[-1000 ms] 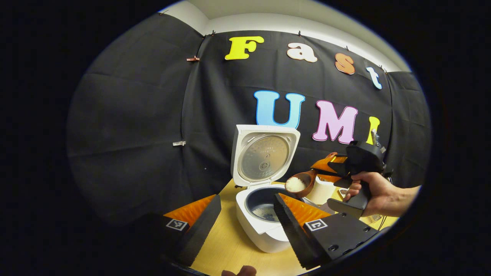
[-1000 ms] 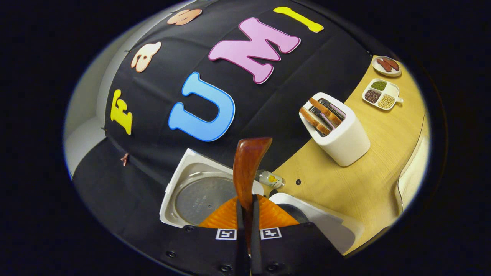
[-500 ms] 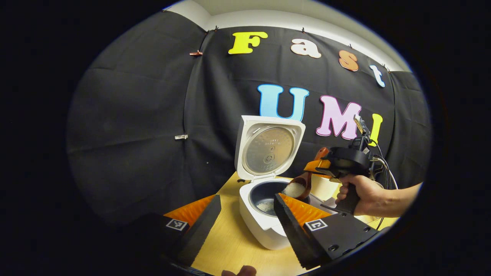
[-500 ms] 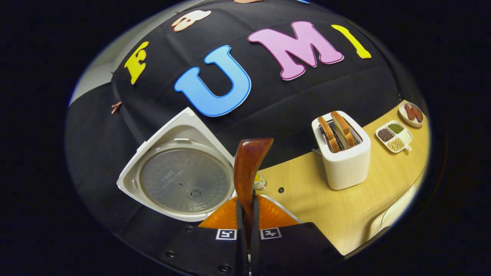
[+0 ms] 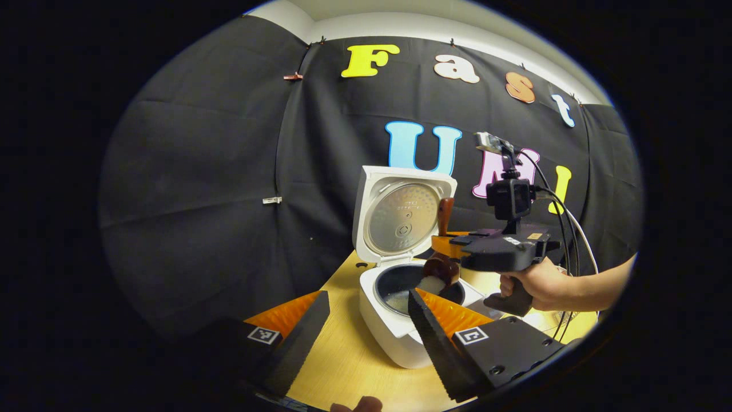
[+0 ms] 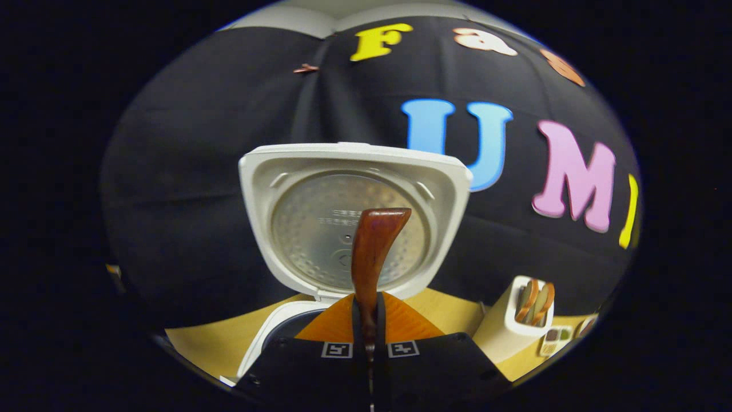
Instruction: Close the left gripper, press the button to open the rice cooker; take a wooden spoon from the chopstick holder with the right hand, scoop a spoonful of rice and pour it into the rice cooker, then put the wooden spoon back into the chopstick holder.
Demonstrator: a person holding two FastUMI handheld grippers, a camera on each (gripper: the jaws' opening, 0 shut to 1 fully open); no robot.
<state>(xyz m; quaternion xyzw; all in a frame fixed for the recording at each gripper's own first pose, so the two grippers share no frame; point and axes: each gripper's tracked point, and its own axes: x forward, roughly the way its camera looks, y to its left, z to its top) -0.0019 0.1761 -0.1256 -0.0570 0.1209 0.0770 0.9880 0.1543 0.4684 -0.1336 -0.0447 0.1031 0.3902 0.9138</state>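
Note:
The white rice cooker (image 5: pixel 394 337) stands on the wooden table with its lid (image 5: pixel 403 220) upright and open; a little rice lies in the dark inner pot (image 5: pixel 400 292). Over the pot, the wooden spoon (image 5: pixel 440 266) is tipped bowl-down and white rice slides off it. My right gripper (image 5: pixel 449 246), held by a hand (image 5: pixel 537 283), is shut on the spoon's handle. In the right gripper view the handle (image 6: pixel 372 252) sticks up from the right gripper (image 6: pixel 366 312), in front of the lid (image 6: pixel 320 189). My left gripper (image 5: pixel 369 294) hangs open before the cooker, holding nothing.
A white toaster (image 6: pixel 509 332) with bread slices stands to the right of the cooker, and a small divided dish of beans (image 6: pixel 552 348) lies beyond it. Cables (image 5: pixel 572 229) trail from the right gripper. The black cloth wall is close behind the cooker.
The right gripper has rolled and moved over the pot, turning the spoon from level to tipped, so rice now falls in. The left gripper has barely moved.

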